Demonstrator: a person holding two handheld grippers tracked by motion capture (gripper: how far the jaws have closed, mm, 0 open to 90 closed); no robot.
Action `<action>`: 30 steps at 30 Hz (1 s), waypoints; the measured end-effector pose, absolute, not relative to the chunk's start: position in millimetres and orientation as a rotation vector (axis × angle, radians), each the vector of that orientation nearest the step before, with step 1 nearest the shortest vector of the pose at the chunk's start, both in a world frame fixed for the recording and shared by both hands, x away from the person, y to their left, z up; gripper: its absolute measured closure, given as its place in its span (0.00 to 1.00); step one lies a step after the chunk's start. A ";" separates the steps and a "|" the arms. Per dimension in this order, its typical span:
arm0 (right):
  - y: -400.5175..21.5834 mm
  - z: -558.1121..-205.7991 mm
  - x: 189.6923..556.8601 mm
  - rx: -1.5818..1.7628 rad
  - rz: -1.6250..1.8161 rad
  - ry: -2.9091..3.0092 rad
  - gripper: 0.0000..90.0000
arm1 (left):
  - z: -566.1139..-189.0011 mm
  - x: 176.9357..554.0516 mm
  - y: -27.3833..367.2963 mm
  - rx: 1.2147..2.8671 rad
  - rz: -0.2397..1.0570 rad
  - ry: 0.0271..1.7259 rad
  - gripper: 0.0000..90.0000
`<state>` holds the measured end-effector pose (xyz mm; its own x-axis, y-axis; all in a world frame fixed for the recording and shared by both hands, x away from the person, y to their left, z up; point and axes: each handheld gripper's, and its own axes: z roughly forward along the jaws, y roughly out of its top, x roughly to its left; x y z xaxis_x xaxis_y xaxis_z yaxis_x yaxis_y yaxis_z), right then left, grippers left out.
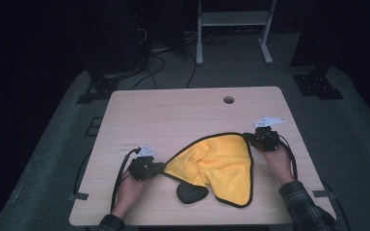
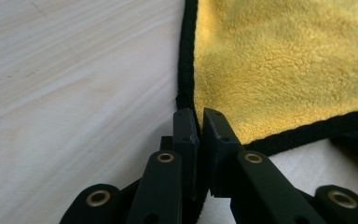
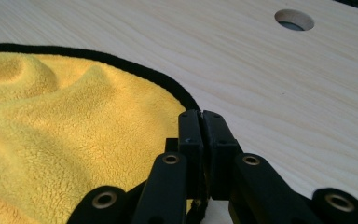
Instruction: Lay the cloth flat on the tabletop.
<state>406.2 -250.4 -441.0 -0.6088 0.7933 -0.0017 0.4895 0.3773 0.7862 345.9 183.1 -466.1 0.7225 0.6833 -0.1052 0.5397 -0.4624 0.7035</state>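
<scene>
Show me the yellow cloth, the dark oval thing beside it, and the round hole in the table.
yellow cloth [image 1: 217,163], high view, middle of its fleece.
dark oval thing [image 1: 191,193], high view, its centre.
round hole [image 1: 228,100], high view, its opening.

No text, label, brand, number or sign can be read anywhere — not on the yellow cloth [image 1: 217,166], the wooden table [image 1: 173,115] or the grey plates atop the grippers, which carry small dark marks too tiny to make out.
</scene>
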 end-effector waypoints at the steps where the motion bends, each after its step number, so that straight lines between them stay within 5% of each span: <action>1: -250.4 -441.0 406.2 1.115 1.098 2.263 0.95 | -466.1 345.9 183.1 2.177 0.246 0.922 0.93; 30: -281.3 -381.9 386.1 1.040 1.334 2.100 0.96 | -380.5 374.8 207.1 1.838 0.379 0.808 0.94</action>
<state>386.1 -281.3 -381.9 -0.6196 0.7844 0.0283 0.3588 0.2510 0.8990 374.8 207.1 -380.5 0.7224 0.6828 -0.1091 0.3520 -0.2274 0.9079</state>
